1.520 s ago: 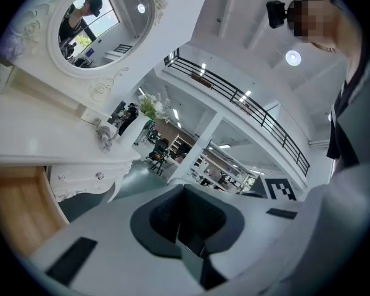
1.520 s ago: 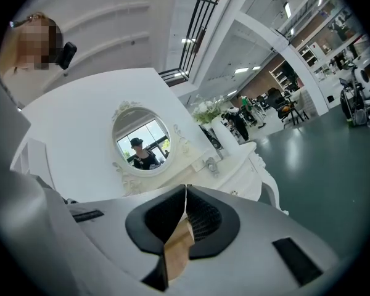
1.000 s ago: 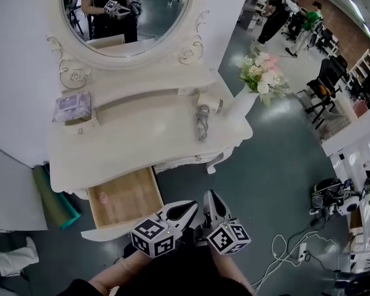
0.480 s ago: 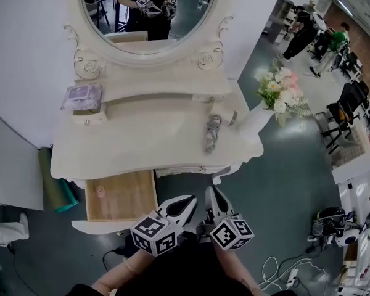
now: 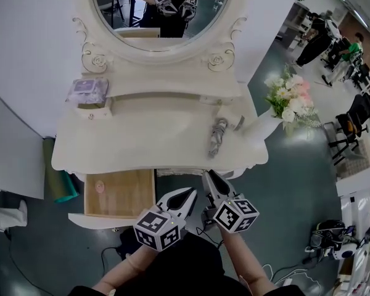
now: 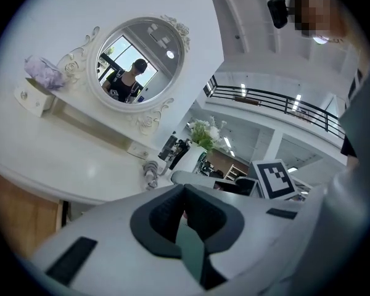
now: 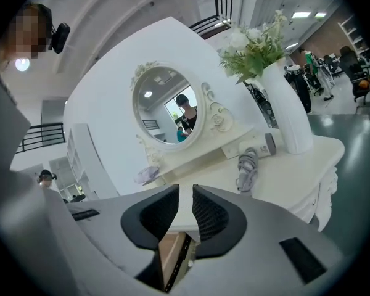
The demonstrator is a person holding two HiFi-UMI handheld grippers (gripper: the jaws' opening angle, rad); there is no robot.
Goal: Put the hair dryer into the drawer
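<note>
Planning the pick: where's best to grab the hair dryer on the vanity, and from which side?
The hair dryer lies flat, cord-wrapped handle toward the front edge of the table, head back beside the vase. Probably best: grip the handle across its width, coming from the front and above.

You have one white dressing table (image 5: 142, 147) in front of you, with one oval mirror (image 5: 160, 17) above it and one open drawer (image 5: 126, 196) below. On it you can count one hair dryer (image 5: 218, 134), one vase (image 5: 262, 127) of flowers and one purple packet (image 5: 89, 90). One small pink item (image 5: 100, 188) lies in the drawer, one green roll (image 5: 57, 180) sits beside the table, and two people (image 5: 312, 32) are in the background.
</note>
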